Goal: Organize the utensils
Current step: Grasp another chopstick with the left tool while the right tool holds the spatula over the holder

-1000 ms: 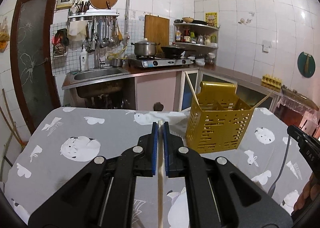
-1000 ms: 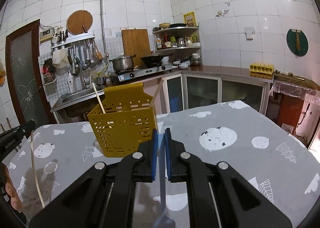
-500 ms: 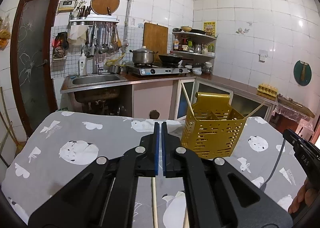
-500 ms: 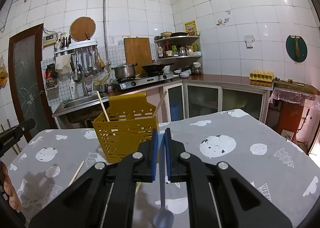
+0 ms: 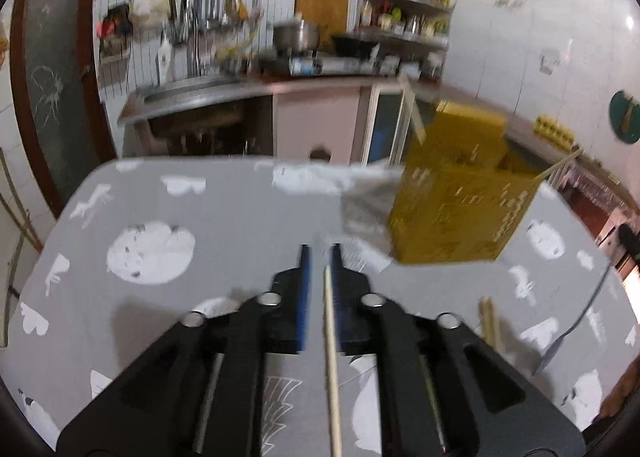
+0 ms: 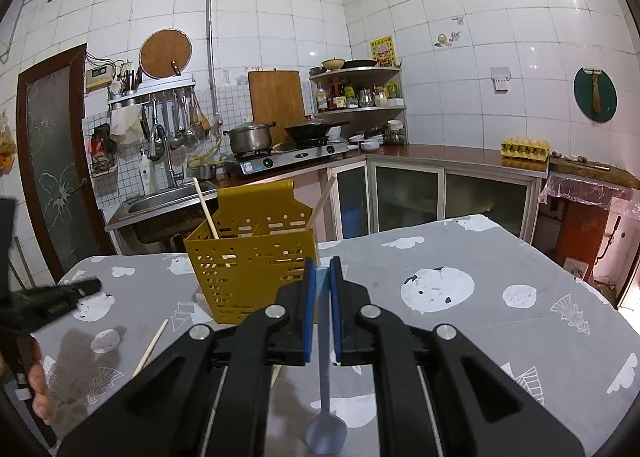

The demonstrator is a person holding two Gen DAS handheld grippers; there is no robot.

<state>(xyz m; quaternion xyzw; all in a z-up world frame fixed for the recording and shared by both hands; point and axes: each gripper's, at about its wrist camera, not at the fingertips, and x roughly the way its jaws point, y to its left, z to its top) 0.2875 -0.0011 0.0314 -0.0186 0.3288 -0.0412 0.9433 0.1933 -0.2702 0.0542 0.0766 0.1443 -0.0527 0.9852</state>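
1. A white-tiled kitchen with a sink, a gas stove and a corner shelf stands behind a table (image 6: 500, 257) covered in a grey cloth with white animal prints.
2. At the left, the left gripper (image 5: 319, 257) has its blue pads parted. A wooden chopstick (image 5: 331, 357) lies in the gap against the right-hand pad, and the blurred view does not show whether anything bears on it.
3. Two more chopsticks (image 5: 489, 321) lie flat on the cloth just right of that gripper.
4. The yellow slotted basket (image 6: 256, 269) stands mid-table, with one chopstick leaning out at each side.
5. At the right, the right gripper (image 6: 322, 277) is clenched on the handle of a pale blue spoon (image 6: 325, 433), whose bowl hangs toward the camera just in front of the basket.
6. The step in hand looks like dropping each held piece into the basket.
7. For the chopstick, close the pads firmly before lifting, since a thin round stick can roll out of a slack grip.
8. Tilt each piece nearly upright and aim at one compartment, well clear of the leaning chopsticks.
9. Let go only once the tip is below the rim, and avoid nudging the light basket.
10. A yellow poster hangs by the shelf, and the stove front carries labels; none of this writing is legible.
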